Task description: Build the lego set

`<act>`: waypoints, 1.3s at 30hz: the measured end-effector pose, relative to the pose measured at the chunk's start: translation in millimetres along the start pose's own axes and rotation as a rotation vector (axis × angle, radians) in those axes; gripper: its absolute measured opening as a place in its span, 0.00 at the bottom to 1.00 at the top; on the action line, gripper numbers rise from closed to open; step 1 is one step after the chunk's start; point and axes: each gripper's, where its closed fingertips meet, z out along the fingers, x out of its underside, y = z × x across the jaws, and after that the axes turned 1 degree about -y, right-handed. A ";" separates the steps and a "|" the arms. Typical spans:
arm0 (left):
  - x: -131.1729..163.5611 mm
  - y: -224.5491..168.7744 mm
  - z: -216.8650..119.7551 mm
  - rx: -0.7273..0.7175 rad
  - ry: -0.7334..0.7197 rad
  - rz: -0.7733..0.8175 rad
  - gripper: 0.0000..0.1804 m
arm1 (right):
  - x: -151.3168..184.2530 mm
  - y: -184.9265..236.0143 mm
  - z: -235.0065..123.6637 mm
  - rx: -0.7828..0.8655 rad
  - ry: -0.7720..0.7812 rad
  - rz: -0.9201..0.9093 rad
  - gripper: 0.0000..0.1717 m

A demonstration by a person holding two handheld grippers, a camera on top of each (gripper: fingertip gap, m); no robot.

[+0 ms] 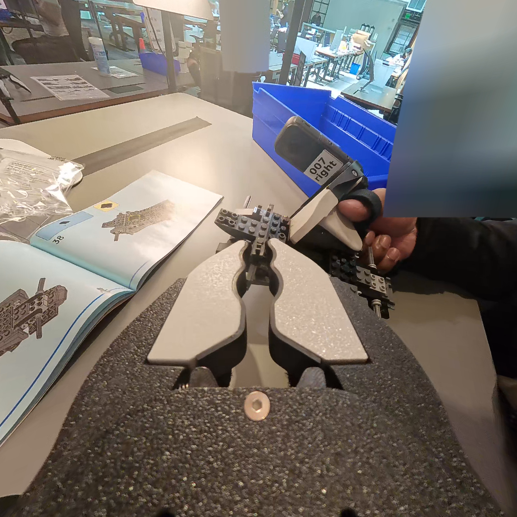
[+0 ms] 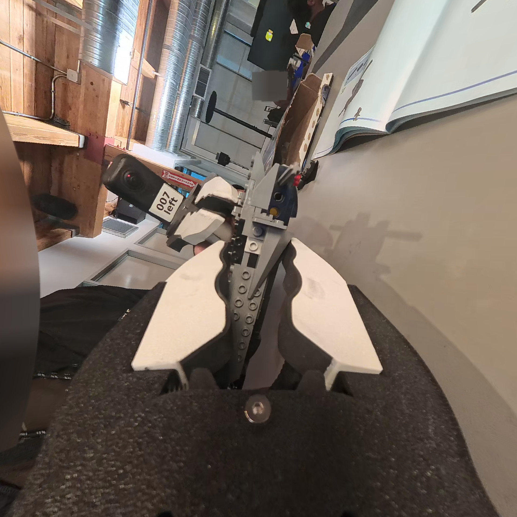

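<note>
The left hand-held gripper (image 1: 258, 247) is nearly closed, its 2 pale fingertips pinching a thin grey piece that sticks out from the grey and black brick model (image 1: 253, 223). That model is held up above the table (image 1: 156, 151), and its studded plates fan out just past the fingertips.

The right hand-held gripper (image 2: 256, 253) is partly open around the long grey studded plate of the same model (image 2: 246, 302); the plate runs lengthwise between the fingers and lies against the left one, but whether the right pad presses on it cannot be told. In the left wrist view, this gripper's fingers (image 1: 310, 221) meet the model at its right end, with a person's hand (image 1: 386, 237) behind them.

An open instruction booklet (image 1: 117, 232) lies on the table to the left (pages showing build drawings), a clear plastic bag (image 1: 30, 184) is beyond it, and a blue bin (image 1: 296, 117) stands behind the model.
</note>
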 end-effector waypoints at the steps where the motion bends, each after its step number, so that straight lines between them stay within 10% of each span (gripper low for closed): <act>1: 0.7 -0.2 0.3 0.003 0.003 -0.001 0.06 | 0.1 -0.1 0.0 0.000 0.000 0.000 0.21; 39: 8.0 -0.5 0.5 -0.048 0.068 0.213 0.01 | 5.1 -0.5 3.0 -0.001 0.024 0.005 0.21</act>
